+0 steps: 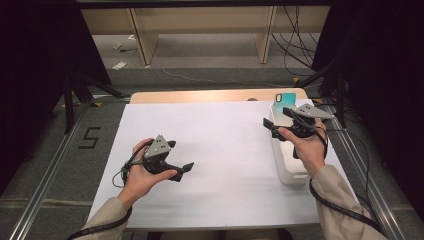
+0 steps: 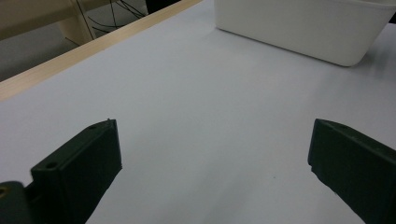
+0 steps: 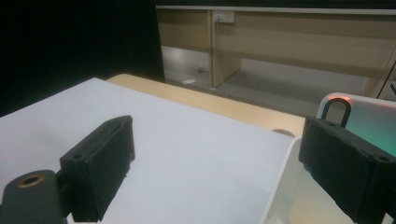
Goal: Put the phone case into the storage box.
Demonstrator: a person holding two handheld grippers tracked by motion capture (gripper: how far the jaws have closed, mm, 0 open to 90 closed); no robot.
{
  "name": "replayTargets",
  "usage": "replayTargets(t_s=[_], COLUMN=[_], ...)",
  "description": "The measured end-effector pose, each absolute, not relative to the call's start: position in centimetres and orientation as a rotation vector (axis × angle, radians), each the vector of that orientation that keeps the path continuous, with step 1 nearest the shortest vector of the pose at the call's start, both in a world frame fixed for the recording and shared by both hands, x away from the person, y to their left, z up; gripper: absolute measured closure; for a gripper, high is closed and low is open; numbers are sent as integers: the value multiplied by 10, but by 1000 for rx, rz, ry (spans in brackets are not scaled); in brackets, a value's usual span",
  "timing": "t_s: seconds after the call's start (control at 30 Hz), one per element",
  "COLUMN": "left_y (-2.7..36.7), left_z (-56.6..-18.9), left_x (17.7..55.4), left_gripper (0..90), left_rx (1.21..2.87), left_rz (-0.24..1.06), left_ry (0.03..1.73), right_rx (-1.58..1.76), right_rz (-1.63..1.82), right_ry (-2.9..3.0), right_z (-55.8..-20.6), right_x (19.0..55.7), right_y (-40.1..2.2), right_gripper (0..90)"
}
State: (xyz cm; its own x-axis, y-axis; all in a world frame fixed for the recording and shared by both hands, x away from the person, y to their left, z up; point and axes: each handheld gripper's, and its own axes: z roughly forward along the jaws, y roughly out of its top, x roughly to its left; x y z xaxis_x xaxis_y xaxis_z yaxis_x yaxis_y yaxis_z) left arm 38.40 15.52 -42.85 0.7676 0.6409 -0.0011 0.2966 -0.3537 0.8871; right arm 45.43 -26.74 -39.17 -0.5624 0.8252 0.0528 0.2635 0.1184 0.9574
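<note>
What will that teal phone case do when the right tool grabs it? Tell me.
The teal phone case looks thin and flat, so probably light. Its glossy surface may slip. Leaning upright in the white bin, it could tip when nudged.

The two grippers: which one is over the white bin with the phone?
The right gripper, at the table's right side, is over the white bin beside the teal phone. The left gripper is over bare white table.

My right gripper (image 1: pixel 278 128) hides part of the phone case (image 1: pixel 284 107) at two o'clock. The white bin (image 2: pixel 299 28) is cut off at twelve o'clock.
</note>
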Motion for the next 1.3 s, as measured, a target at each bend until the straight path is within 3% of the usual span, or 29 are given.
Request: replayTargets(t_s=[1.3], left_y=[156], left_z=[-427], left_x=[384], left_gripper=[19], left_rx=[1947], left_rz=[433], left_ry=[711], right_rx=[998], right_rz=[1469], right_ry=[1952], right_z=[-394], right_x=[426], right_y=[-271], right_gripper=[146])
